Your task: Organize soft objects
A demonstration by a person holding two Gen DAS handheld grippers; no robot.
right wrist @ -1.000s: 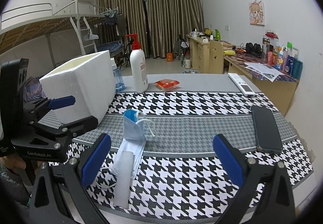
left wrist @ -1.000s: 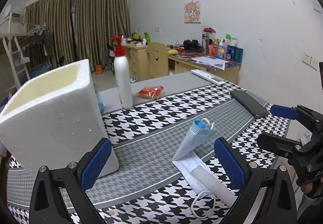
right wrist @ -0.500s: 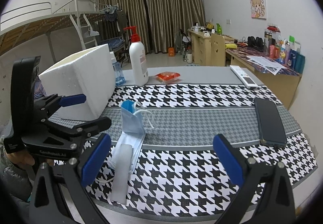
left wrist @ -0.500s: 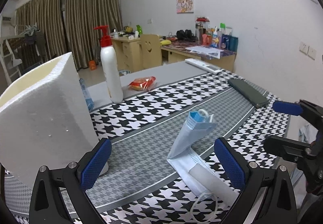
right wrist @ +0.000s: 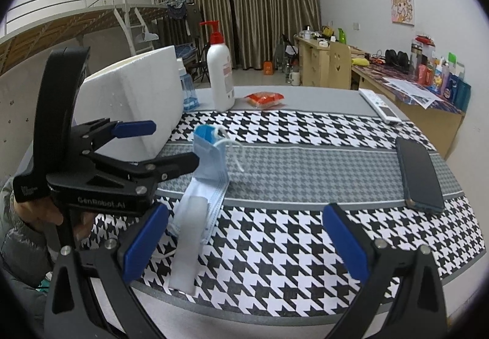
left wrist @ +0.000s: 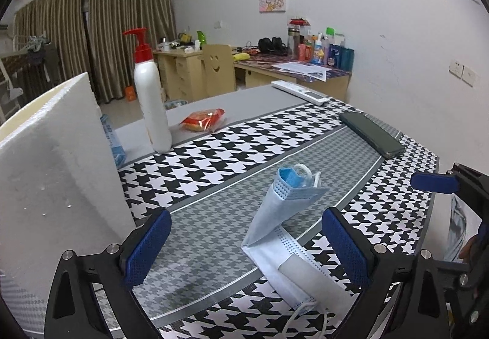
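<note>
Two grippers, both spread wide and holding nothing, so you haven't actually grabbed anything yet. What's changed over the last second is your framing: the left gripper point(left wrist: 246, 242) has swung right and crept in. The foam box point(left wrist: 55, 171), at the table's left edge, has slid toward the left of that view until you only see one wall of it, while the masks point(left wrist: 284, 226) sit nearly centred between the pads.

Going left to right on the table: box, then a small blue bottle point(right wrist: 187, 93) tucked behind it, then the pump bottle point(left wrist: 152, 100) and a red snack packet point(left wrist: 203, 122) toward the far edge. The masks lie near the front edge, left of centre, one end folded up and standing, the rest flat with an ear loop trailing over the edge. Right of that it's bare cloth, then a phone point(right wrist: 418, 174) near the right edge and a remote point(right wrist: 380, 105) at the far right corner.

The right gripper point(right wrist: 244, 242) has eased forward too, but it's aimed at open cloth with the masks off by its left pad.

My read: you're lining up the left one for the pick, and the box looks like the drop spot. You're still above the masks, not around them. I'd go for the standing fold, since the flat part hugs the cloth.
</note>
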